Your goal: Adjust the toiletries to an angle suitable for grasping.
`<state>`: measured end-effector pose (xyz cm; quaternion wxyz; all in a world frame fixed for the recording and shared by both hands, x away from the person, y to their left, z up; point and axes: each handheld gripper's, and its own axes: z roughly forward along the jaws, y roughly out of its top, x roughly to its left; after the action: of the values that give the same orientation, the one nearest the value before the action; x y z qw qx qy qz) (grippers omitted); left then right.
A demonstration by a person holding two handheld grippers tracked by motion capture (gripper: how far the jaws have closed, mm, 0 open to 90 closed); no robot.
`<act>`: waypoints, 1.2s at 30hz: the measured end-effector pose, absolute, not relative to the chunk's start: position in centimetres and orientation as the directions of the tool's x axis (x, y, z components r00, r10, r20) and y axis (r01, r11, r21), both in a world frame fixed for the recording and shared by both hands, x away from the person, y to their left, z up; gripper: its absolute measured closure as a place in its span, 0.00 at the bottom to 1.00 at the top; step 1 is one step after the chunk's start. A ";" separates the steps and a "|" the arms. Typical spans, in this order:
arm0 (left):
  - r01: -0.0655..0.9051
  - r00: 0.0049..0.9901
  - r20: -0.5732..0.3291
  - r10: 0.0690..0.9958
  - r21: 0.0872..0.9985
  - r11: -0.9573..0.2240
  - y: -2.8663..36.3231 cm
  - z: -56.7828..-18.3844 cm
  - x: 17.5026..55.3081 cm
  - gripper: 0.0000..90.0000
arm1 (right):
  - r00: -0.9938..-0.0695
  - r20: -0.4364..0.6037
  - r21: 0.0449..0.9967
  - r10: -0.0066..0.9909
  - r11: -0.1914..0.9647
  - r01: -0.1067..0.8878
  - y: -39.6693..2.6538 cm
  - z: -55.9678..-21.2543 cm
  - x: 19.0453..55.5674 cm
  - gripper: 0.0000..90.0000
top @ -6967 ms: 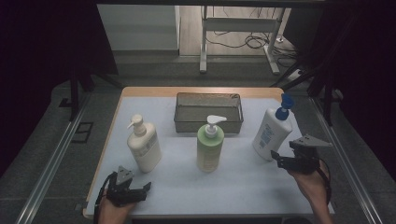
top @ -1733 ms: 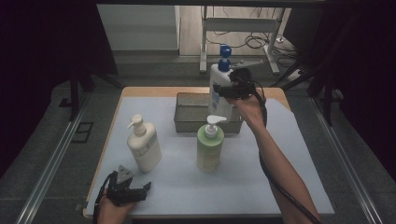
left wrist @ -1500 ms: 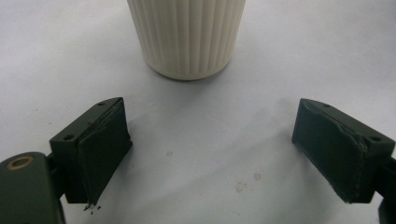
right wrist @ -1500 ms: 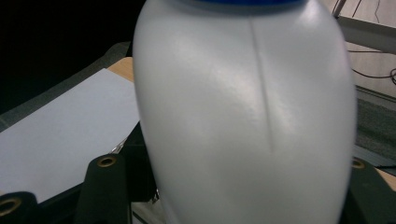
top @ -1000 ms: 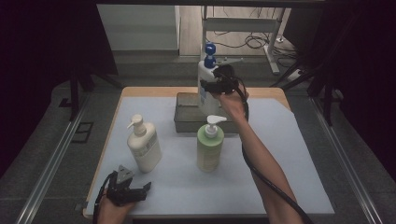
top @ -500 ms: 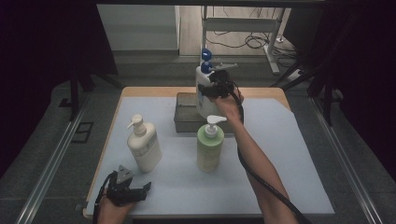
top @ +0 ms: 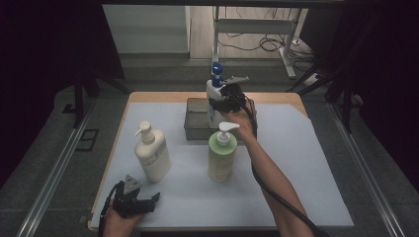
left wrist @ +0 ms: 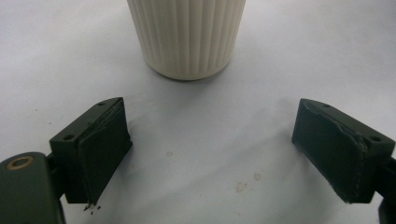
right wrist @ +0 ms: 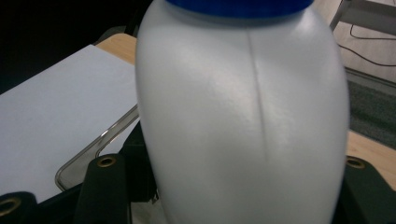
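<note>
Surface: white sheet (top: 306,163) laid over a wooden table (top: 276,97), dark surroundings on both sides; beyond the far edge, a lit floor with cables and a metal frame.

Left gripper (top: 140,203): nearest the camera, at the near left corner of the sheet, low over it. In the left gripper view its jaws stand wide apart with bare sheet between them, grasping nothing. Hand behind it at the bottom edge.

Cream bottle (top: 152,154): pump bottle, upright, just beyond the left gripper and apart from it. In the left gripper view its ribbed base (left wrist: 187,37) stands ahead of the jaws, not between them.

Green bottle (top: 222,154): pump bottle with white pump head, upright, middle of the sheet, right of the cream bottle and well apart from it. It stands just in front of the basket, beside the right forearm.

Right arm: reaches from the bottom right corner up across the sheet to the far middle, cable trailing along it.

Right gripper (top: 221,101): above the basket, jaws clenched on the body of the white bottle, one on each flank as the right gripper view shows.

White bottle (top: 214,90): blue pump top, held upright, lower part down inside the basket; whether it touches the bottom, cannot tell. Its white body (right wrist: 243,121) looms close in the right gripper view.

Basket (top: 196,119): rectangular wire mesh, far middle of the sheet; its metal rim (right wrist: 93,149) shows left of the bottle.
</note>
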<state>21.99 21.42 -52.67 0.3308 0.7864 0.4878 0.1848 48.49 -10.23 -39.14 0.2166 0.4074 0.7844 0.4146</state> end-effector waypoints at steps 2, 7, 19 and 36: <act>0.645 0.456 -0.032 0.890 0.701 -0.305 21.4 -52.7 22.0 0.12 | -0.571 0.002 0.822 0.821 0.324 0.468 -10.1 -39.5 48.4 0.44; 0.645 0.456 -0.032 0.890 0.701 -0.305 21.4 -52.7 22.0 0.12 | -0.592 0.005 0.815 0.806 0.340 0.470 -10.1 -39.8 48.0 0.44; 0.645 0.455 -0.031 0.890 0.701 -0.305 21.4 -52.7 22.0 0.12 | -0.603 0.011 0.813 0.798 0.343 0.470 -10.7 -40.0 47.3 0.43; 0.645 0.454 -0.031 0.890 0.701 -0.304 21.4 -52.7 22.0 0.12 | -0.643 0.018 0.813 0.765 0.364 0.455 -12.1 -41.3 46.7 0.37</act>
<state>21.98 21.41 -52.68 0.3308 0.7860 0.4882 0.1856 46.72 -12.14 -41.29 0.1857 0.3793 0.8046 0.4174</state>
